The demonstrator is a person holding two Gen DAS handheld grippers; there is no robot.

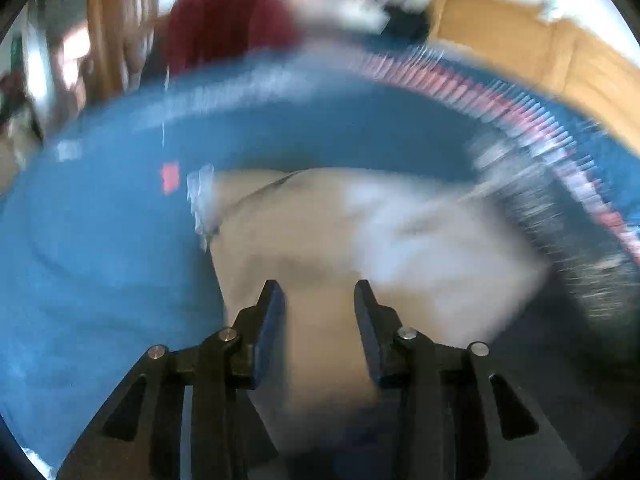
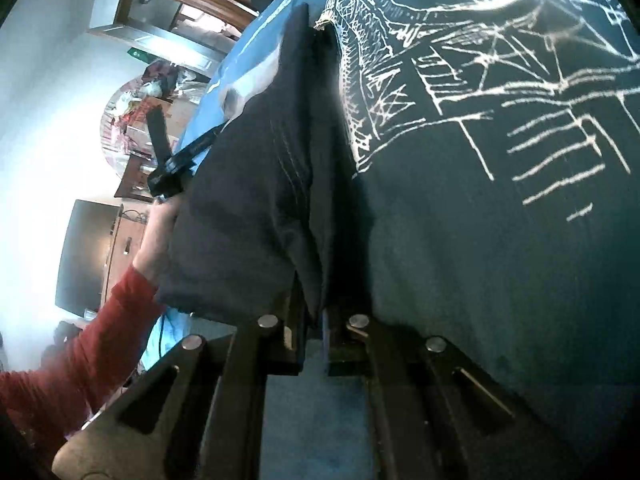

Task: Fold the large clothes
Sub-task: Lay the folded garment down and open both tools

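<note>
Dark cotton, with a pale line drawing printed on it, fills most of the right wrist view: this is the T-shirt (image 2: 460, 200), the large garment to fold, and it hangs lifted above the blue tablecloth (image 2: 256, 40). The right gripper (image 2: 316, 312) has its two fingers pressed together on a bunched, stitched fold of the shirt, probably so that the cloth can be carried over without slipping. To the left in the same view, a hand (image 2: 158, 236) in a red sleeve (image 2: 80, 344) holds the left gripper (image 2: 208, 138) against the far left edge of the same fold; I judge that both sides are lifted together to keep the edge straight. In the left wrist view everything is blurred by motion. There the left gripper's fingers (image 1: 268, 320) look spread apart, with a beige fabric (image 1: 320, 240) lying beyond them on the blue cloth, and I see nothing pinched between them. Whether this gripper truly grips the shirt I cannot tell, because the two views disagree. The fold seems in progress, not finished.
</note>
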